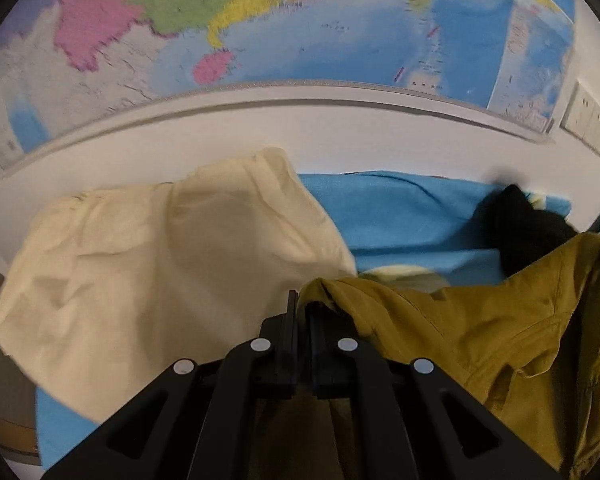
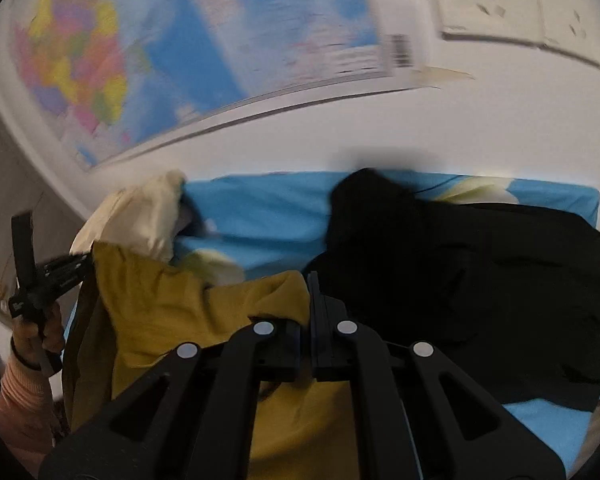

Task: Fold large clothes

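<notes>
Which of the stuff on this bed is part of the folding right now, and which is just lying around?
In the job: mustard jacket, left hand-held gripper, right hand-held gripper, both clamped on it.
Lying about: cream garment, black garment, wall map.

I can read no text anywhere. The wall map [image 1: 340,40] ahead of me carries small printed labels, all too blurred to make out. From my right side, a barcode [image 2: 402,50] sits at the map's lower corner, its digits smeared. The handle of my left tongs [image 2: 48,280] bears faint markings, also illegible.
</notes>
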Demonstrator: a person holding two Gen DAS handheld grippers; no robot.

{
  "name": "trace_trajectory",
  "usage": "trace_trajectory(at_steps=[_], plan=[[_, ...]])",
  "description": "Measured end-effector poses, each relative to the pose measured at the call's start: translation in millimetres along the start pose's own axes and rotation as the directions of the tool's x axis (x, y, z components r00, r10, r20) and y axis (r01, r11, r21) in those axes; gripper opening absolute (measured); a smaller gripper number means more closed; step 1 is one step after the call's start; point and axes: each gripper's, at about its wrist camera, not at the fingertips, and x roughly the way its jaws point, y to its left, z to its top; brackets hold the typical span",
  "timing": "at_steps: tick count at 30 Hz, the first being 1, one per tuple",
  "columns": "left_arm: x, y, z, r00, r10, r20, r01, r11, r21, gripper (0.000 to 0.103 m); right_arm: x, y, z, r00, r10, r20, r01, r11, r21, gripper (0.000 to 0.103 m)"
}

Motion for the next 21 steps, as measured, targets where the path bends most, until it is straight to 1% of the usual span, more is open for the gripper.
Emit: trace_trajectory(at_steps=[2,3,5,6,7,8,10,11,12,13,14,15,16,17,18,19,20,21], plan=[[3.9,8.2,10.4,0.999,-0.031,-0.011,0.031,0.999,-0.027,0.004,1.1,-19.3,6.6,1.000,0.012,0.011,-0.013,0.998,0.068,0.003],[7.4,10.2,14.1,0.999,-0.048,-0.018,0.047,0.999,-0.023,0.004,3.0,-26.0,6.1,1.000,0.002,0.010,-0.003,0.996,0.092,0.004],[18.6,15.2,18.9,0.996,-0.073,-0.056,0.071,0.997,-0.039,0.011,15.4,-33.0,2.8,0.999,-0.039,-0.014,0.040,0.991,0.125,0.010],[31.3,19.1,20.8,0.992,-0.081,-0.094,0.077,0.996,-0.052,0.012,21.7,-36.8,1.3,0.997,-0.069,-0.024,0.072,0.990,0.125,0.013],[38.2,21.0,20.0,0.991,-0.075,-0.114,0.070,0.996,-0.047,0.018,27.9,-37.0,2.9,0.994,-0.101,-0.029,0.104,0.987,0.123,0.025],[43.5,24.1,19.2,0.990,-0.067,-0.123,0.062,0.997,-0.041,0.027,31.9,-36.1,0.4,0.988,-0.146,-0.044,0.150,0.983,0.109,0.037],[36.7,27.0,17.1,0.993,-0.067,-0.100,0.066,0.998,-0.015,0.034,25.1,-30.1,0.0,0.983,-0.184,-0.013,0.184,0.981,0.059,0.043],[25.2,27.3,14.0,0.995,-0.069,-0.069,0.069,0.998,0.007,0.039,15.8,-22.5,-2.2,0.982,-0.189,0.008,0.188,0.982,0.030,0.046],[10.5,22.7,9.8,0.997,-0.068,-0.045,0.069,0.997,0.027,0.044,-3.0,-9.1,-6.6,0.982,-0.183,0.048,0.184,0.983,-0.016,0.049],[-4.4,22.7,6.0,0.998,-0.060,-0.004,0.060,0.997,0.055,0.053,-18.8,-2.7,-10.2,0.982,-0.175,0.076,0.179,0.983,-0.049,0.053],[-22.2,21.7,0.4,0.997,-0.064,0.046,0.059,0.994,0.088,0.056,-34.6,10.3,-15.8,0.986,-0.137,0.096,0.145,0.986,-0.083,0.053],[-41.8,19.0,-7.2,0.992,-0.091,0.087,0.080,0.989,0.126,0.058,-46.5,17.2,-21.5,0.992,-0.084,0.097,0.095,0.989,-0.112,0.054],[-53.2,18.3,-12.3,0.986,-0.122,0.109,0.105,0.983,0.152,0.060,-56.3,32.4,-31.7,0.996,-0.012,0.085,0.025,0.987,-0.160,0.059],[-65.5,15.8,-16.4,0.978,-0.170,0.124,0.146,0.972,0.183,0.062,-59.0,46.0,-42.7,0.997,0.042,0.059,-0.029,0.980,-0.199,0.065],[-78.5,10.3,-26.1,0.963,-0.237,0.125,0.204,0.951,0.232,0.066,-56.6,52.3,-49.0,0.997,0.064,0.033,-0.056,0.976,-0.212,0.067],[-84.9,2.8,-29.9,0.954,-0.277,0.115,0.240,0.934,0.264,0.071,-46.4,58.1,-60.0,0.995,0.092,-0.030,-0.096,0.974,-0.205,0.068],[-87.0,-5.3,-37.8,0.945,-0.316,0.087,0.278,0.913,0.298,0.075,-34.2,57.1,-66.9,0.990,0.110,-0.084,-0.124,0.976,-0.179,0.068],[-83.1,-14.3,-44.3,0.940,-0.338,0.039,0.309,0.896,0.319,0.075,-22.7,54.9,-71.2,0.986,0.114,-0.119,-0.132,0.979,-0.154,0.068]])
